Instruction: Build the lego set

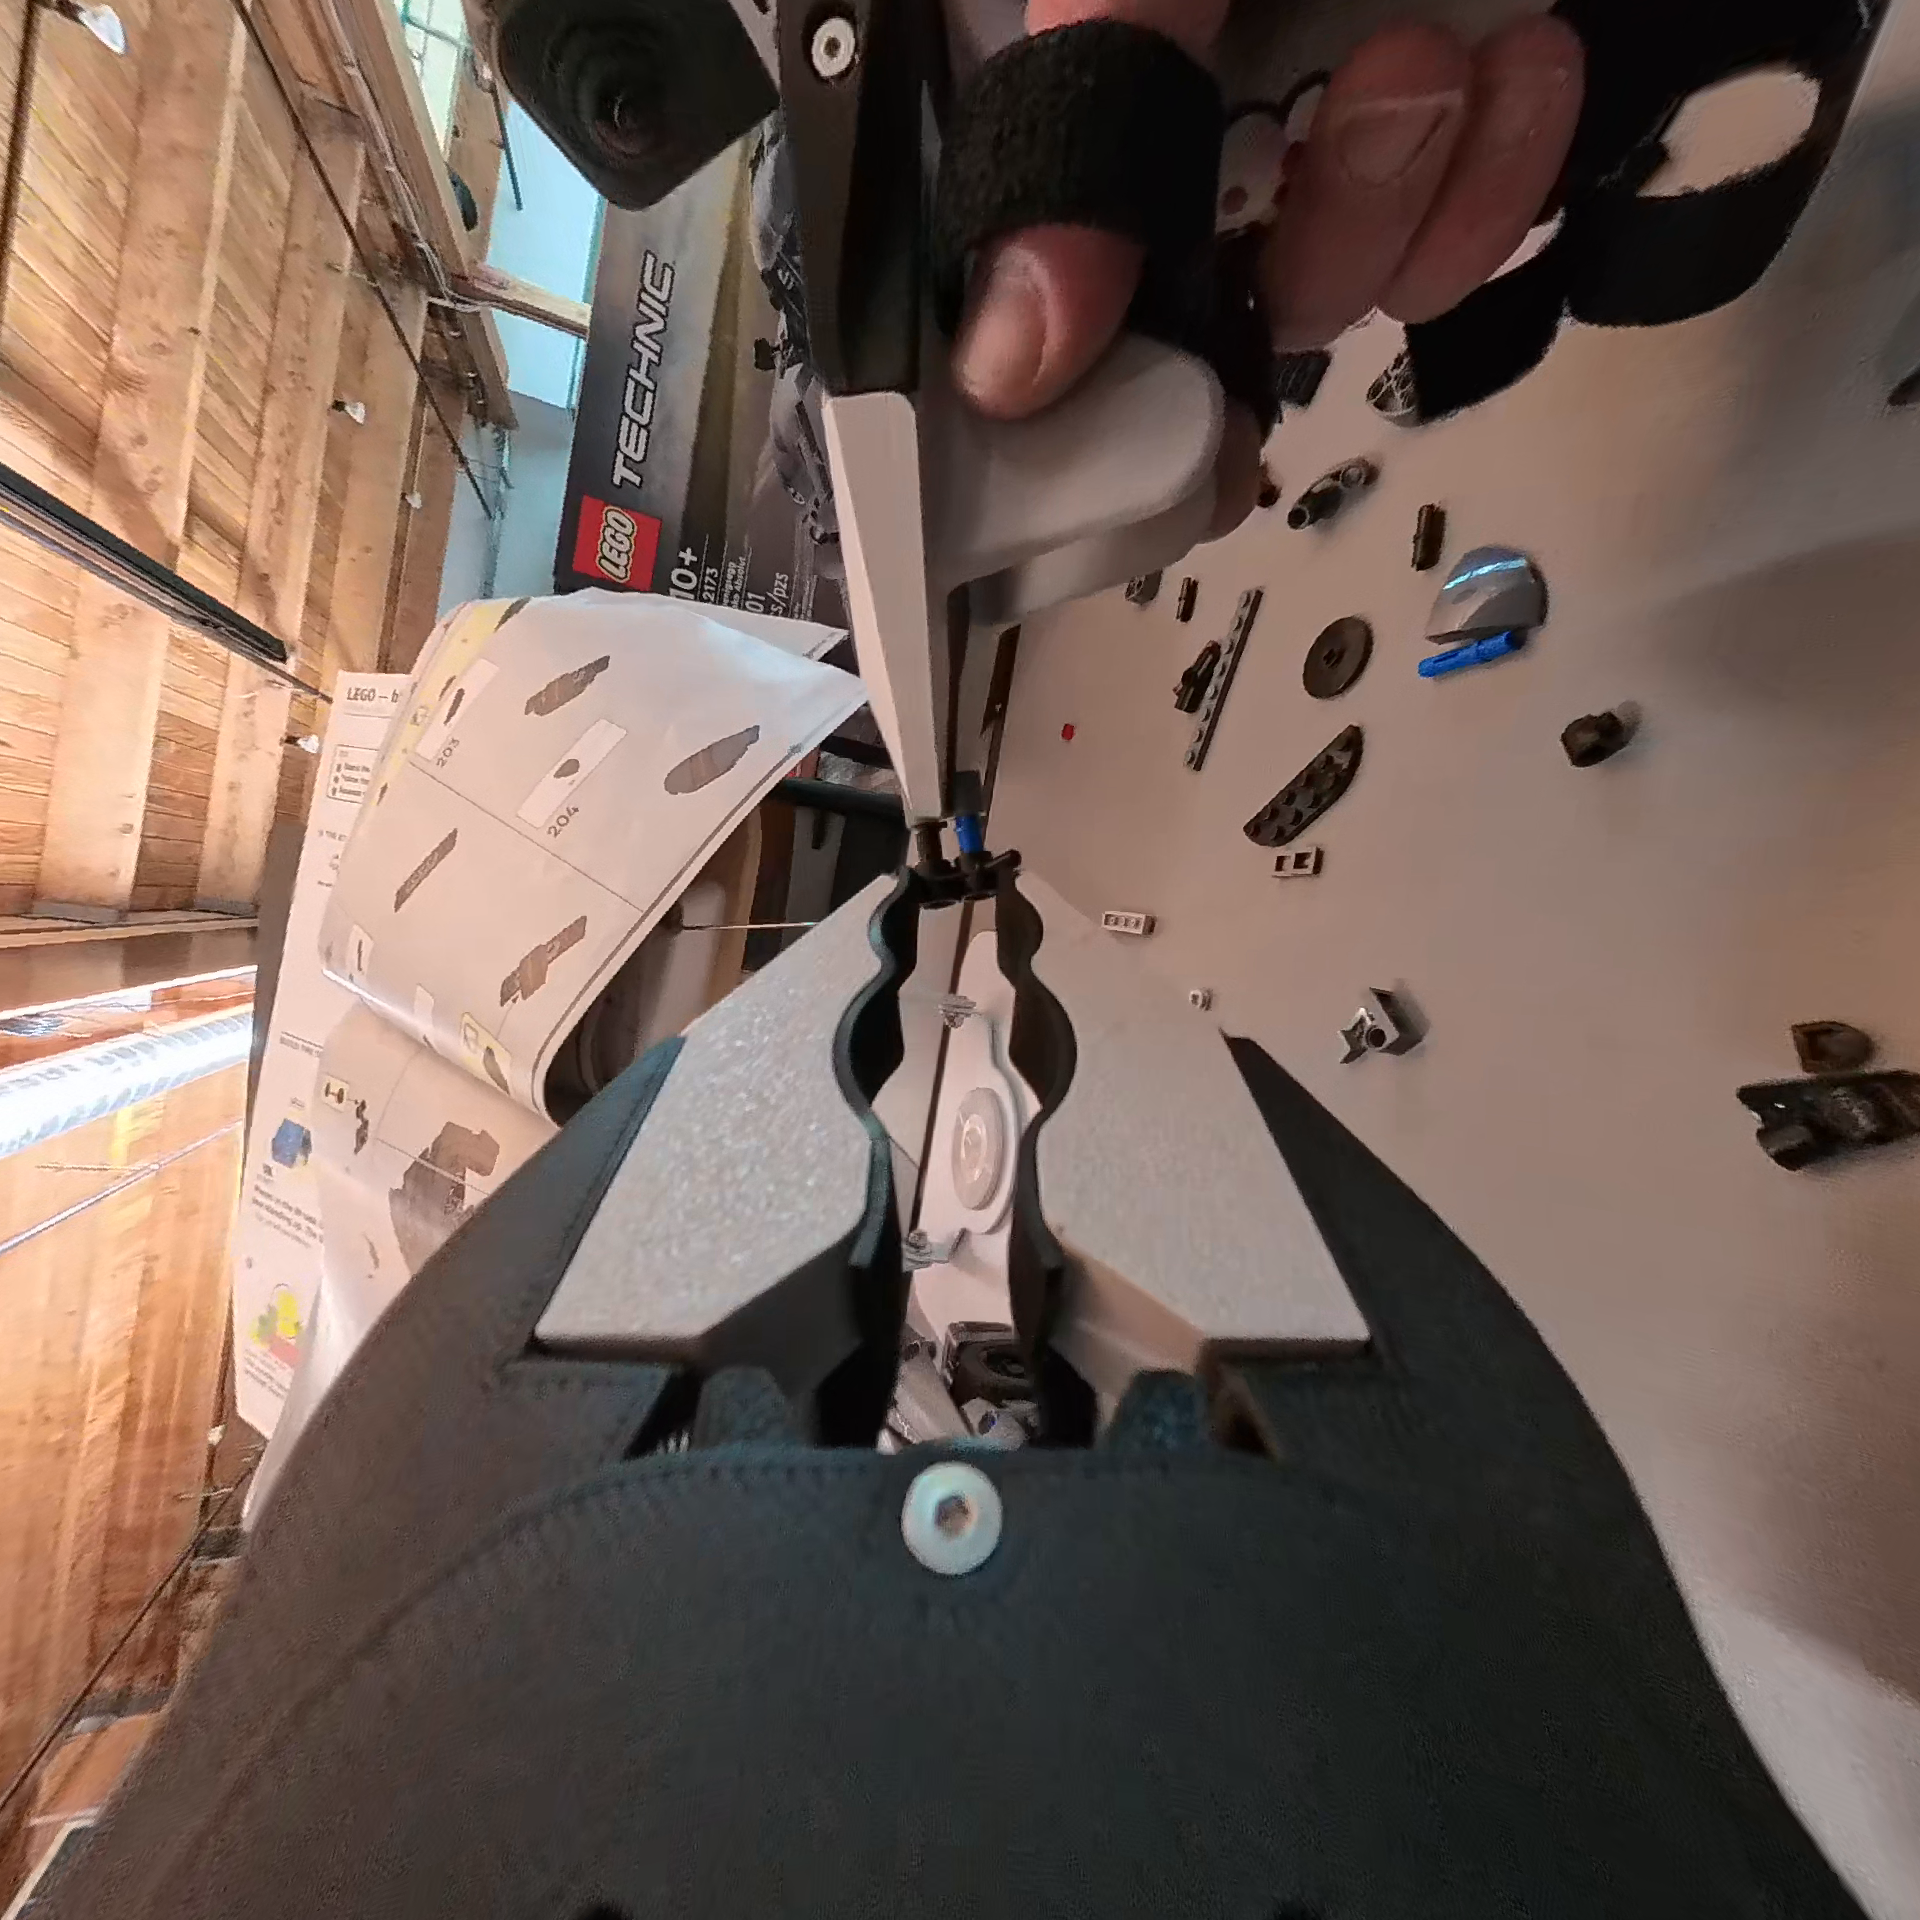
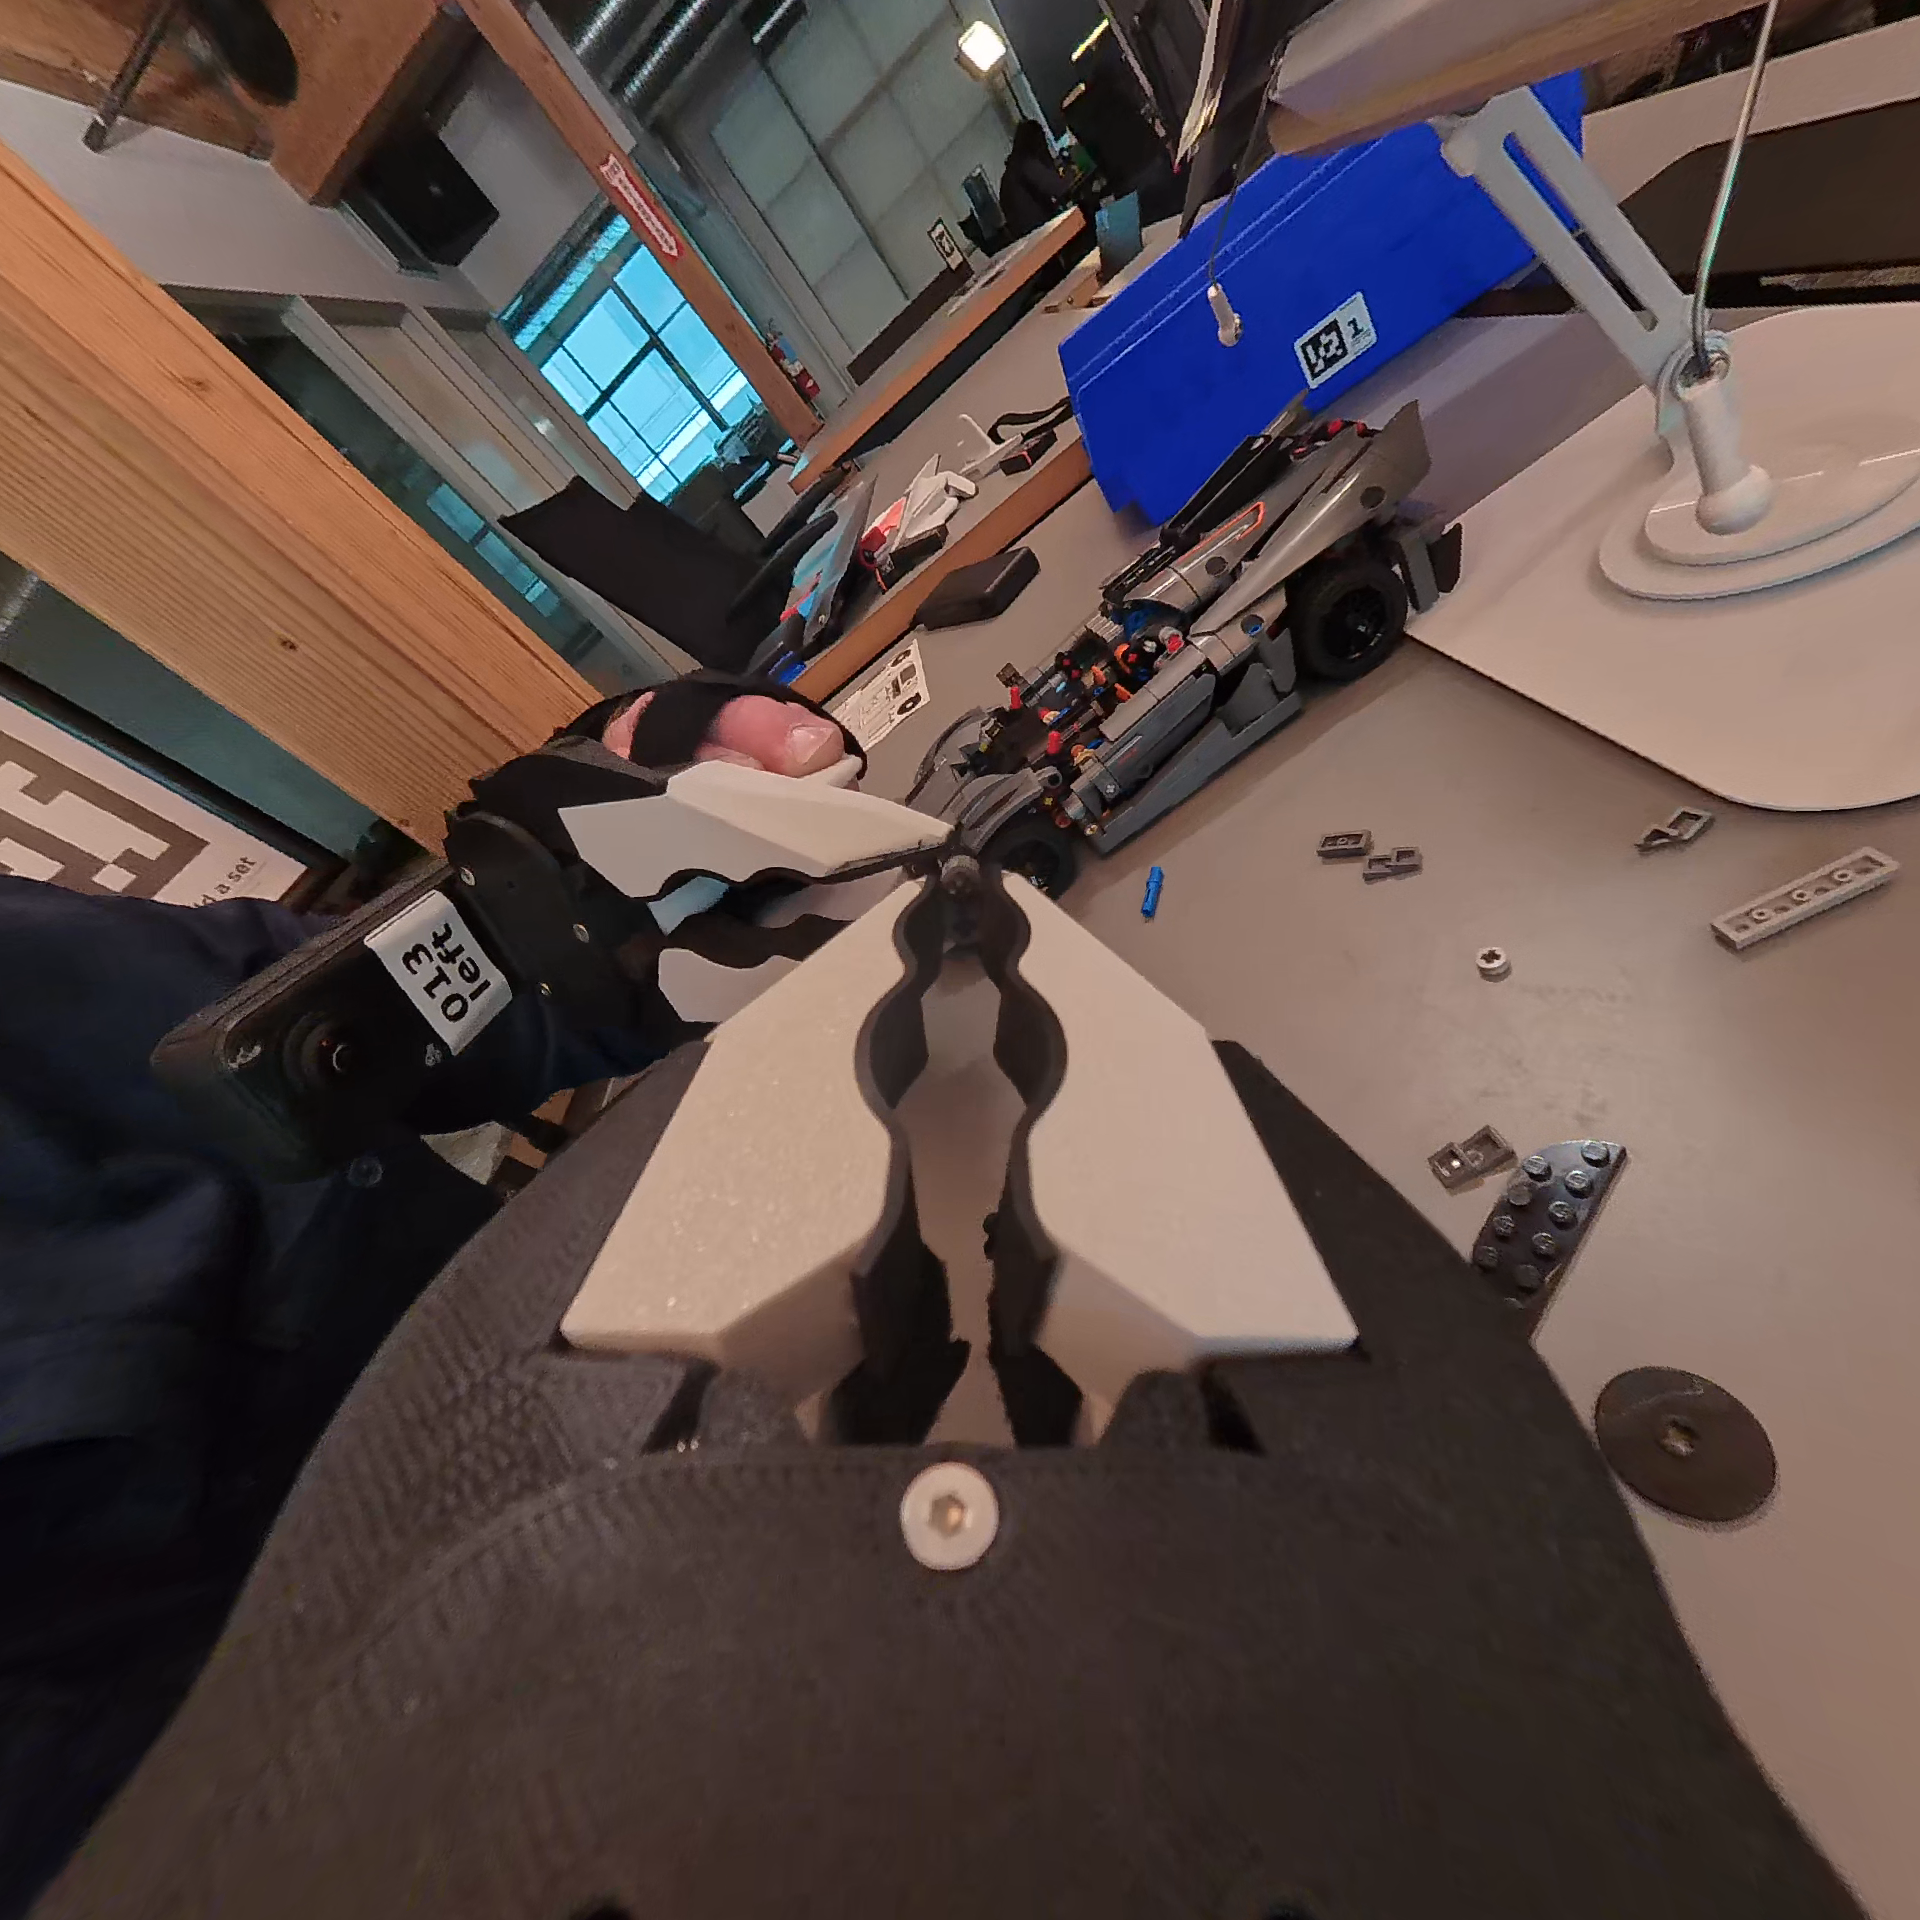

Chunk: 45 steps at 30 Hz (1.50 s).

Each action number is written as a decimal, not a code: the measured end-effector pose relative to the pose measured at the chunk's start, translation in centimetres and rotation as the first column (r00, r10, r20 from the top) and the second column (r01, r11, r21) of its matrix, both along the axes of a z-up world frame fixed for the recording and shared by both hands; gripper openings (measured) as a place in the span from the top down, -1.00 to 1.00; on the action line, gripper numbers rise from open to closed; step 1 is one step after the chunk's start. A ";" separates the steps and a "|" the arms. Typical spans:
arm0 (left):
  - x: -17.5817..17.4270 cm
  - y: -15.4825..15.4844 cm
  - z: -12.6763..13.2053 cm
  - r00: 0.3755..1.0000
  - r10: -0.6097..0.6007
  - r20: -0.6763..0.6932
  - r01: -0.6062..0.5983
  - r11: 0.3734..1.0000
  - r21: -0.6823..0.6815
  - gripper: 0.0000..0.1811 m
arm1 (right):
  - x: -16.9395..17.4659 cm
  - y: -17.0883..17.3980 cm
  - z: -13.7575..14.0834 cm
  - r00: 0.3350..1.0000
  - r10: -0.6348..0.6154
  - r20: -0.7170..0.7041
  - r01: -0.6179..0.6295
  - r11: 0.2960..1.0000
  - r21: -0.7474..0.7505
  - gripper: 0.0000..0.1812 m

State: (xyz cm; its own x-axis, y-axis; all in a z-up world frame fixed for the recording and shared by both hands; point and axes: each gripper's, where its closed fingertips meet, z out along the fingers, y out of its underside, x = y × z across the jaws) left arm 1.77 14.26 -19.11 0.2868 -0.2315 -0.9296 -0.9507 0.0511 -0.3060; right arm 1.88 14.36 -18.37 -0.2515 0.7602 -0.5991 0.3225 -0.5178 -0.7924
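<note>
My left gripper (image 1: 956, 885) is shut on a small black Lego piece (image 1: 961, 868) with a blue pin (image 1: 968, 828) stuck in it, held in the air above the table. My right gripper (image 1: 930, 816) comes in from above, tips closed on the same small piece. In the right wrist view my right gripper (image 2: 961, 881) pinches the dark piece (image 2: 962, 885), and the left gripper (image 2: 935, 840) meets it from the left. The partly built grey car (image 2: 1174, 665) stands on the table behind them.
An open instruction booklet (image 1: 540, 831) and the Lego box (image 1: 665, 416) stand beyond. Loose parts lie on the grey table (image 2: 1351, 1039): a black disc (image 2: 1683, 1444), a dark half-round plate (image 2: 1548, 1216), a long grey plate (image 2: 1803, 896), a blue pin (image 2: 1151, 891). A blue bin (image 2: 1299, 312) and a white stand base (image 2: 1766, 520) sit behind. The tips of both grippers are at nearly the same place. Left tips and right tips are each some 20 cm from the partly built grey car (image 2: 1174, 665).
</note>
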 end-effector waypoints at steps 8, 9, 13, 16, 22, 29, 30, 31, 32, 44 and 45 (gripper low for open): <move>0.3 -0.4 0.3 1.000 -0.008 -0.028 0.008 1.000 0.013 0.88 | 0.3 -0.4 0.2 0.999 0.037 -0.005 -0.037 0.999 0.014 0.95; 0.3 -0.4 0.4 0.999 -0.006 -0.032 0.006 1.000 0.015 0.88 | 0.3 -0.5 0.3 0.999 0.034 -0.003 -0.034 0.999 0.023 0.95; 0.3 -0.5 0.7 0.999 -0.019 -0.030 0.019 1.000 0.016 0.88 | 0.4 -0.7 0.4 0.999 0.044 0.003 -0.045 0.998 0.043 0.95; 0.6 -0.7 1.0 0.997 -0.046 -0.062 0.048 0.998 0.031 0.88 | 0.8 -0.9 0.7 0.998 0.064 0.005 -0.065 0.996 0.067 0.95; 1.1 -1.1 0.7 0.993 -0.066 -0.099 0.069 0.997 0.018 0.88 | 1.1 -1.4 0.4 0.994 0.101 0.031 -0.103 0.991 0.089 0.95; 1.5 -1.3 0.1 0.992 -0.079 -0.095 0.078 0.997 -0.008 0.88 | 1.1 -1.8 -0.2 0.989 0.133 0.057 -0.138 0.986 0.089 0.95; 1.4 -1.2 0.2 0.993 -0.069 -0.093 0.069 0.998 -0.001 0.88 | 1.0 -1.7 -0.1 0.991 0.122 0.051 -0.126 0.988 0.086 0.94; 1.1 -1.0 0.3 0.995 -0.057 -0.076 0.057 0.998 -0.003 0.88 | 0.7 -1.5 0.1 0.994 0.103 0.034 -0.105 0.991 0.079 0.94; 1.0 -0.8 0.4 0.997 -0.058 -0.044 0.058 0.998 -0.012 0.87 | 0.6 -1.3 0.2 0.995 0.092 0.022 -0.094 0.993 0.073 0.94; 1.1 -0.6 0.6 0.995 -0.072 0.069 0.075 0.997 -0.037 0.87 | 1.2 -0.8 0.5 0.995 0.095 -0.009 -0.094 0.992 0.089 0.94; 1.1 -0.6 0.6 0.995 -0.068 0.067 0.071 0.997 -0.038 0.87 | 1.1 -0.8 0.5 0.996 0.093 -0.010 -0.092 0.992 0.086 0.95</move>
State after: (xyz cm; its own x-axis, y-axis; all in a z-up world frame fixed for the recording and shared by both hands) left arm 2.86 13.67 -18.52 0.3292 -0.2902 -0.8986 -0.9229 0.1023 -0.3712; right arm 3.01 13.61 -17.84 -0.3305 0.7818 -0.5287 0.3546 -0.4163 -0.8372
